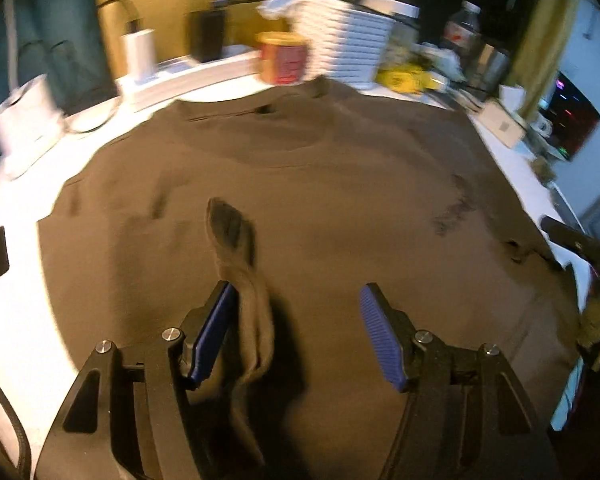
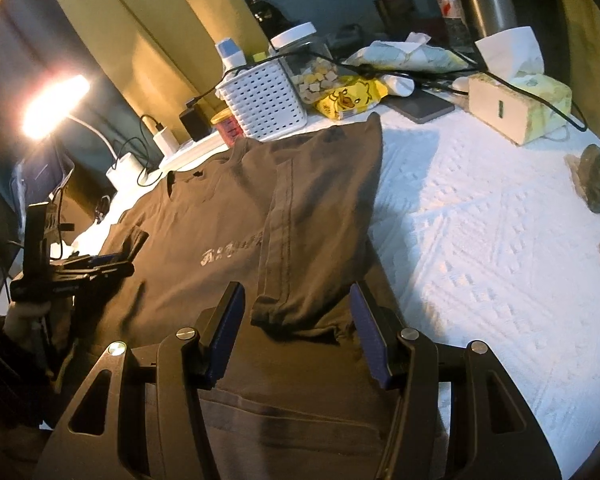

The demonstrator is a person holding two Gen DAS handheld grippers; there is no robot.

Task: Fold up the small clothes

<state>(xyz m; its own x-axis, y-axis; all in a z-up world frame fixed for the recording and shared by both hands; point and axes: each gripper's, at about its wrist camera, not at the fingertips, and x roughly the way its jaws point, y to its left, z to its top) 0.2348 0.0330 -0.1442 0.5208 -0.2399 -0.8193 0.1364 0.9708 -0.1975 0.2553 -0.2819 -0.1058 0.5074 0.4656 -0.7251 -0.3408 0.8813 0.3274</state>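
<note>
A dark brown T-shirt [image 1: 340, 200] lies spread on the white table [image 2: 480, 240], printed text facing up. One sleeve [image 2: 312, 216] is folded inward across the body. My left gripper [image 1: 296, 292] is open over the shirt. A pinched-up ridge of fabric [image 1: 248, 304] stands between its jaws, close to the left pad [image 1: 216, 332] and free of the right one. My right gripper [image 2: 297, 292] is open too, its blue pads either side of the folded sleeve's cuff [image 2: 296, 316] without pressing it. The left gripper [image 2: 134, 240] also shows side-on at the shirt's far edge.
Along the table's back stand a white basket [image 2: 264, 100], a red can [image 1: 282, 58], a power strip with chargers [image 1: 148, 76], a paper roll [image 1: 24, 116], a yellow snack bag [image 2: 348, 98] and a tissue box [image 2: 520, 104]. A lamp [image 2: 56, 100] glares at left.
</note>
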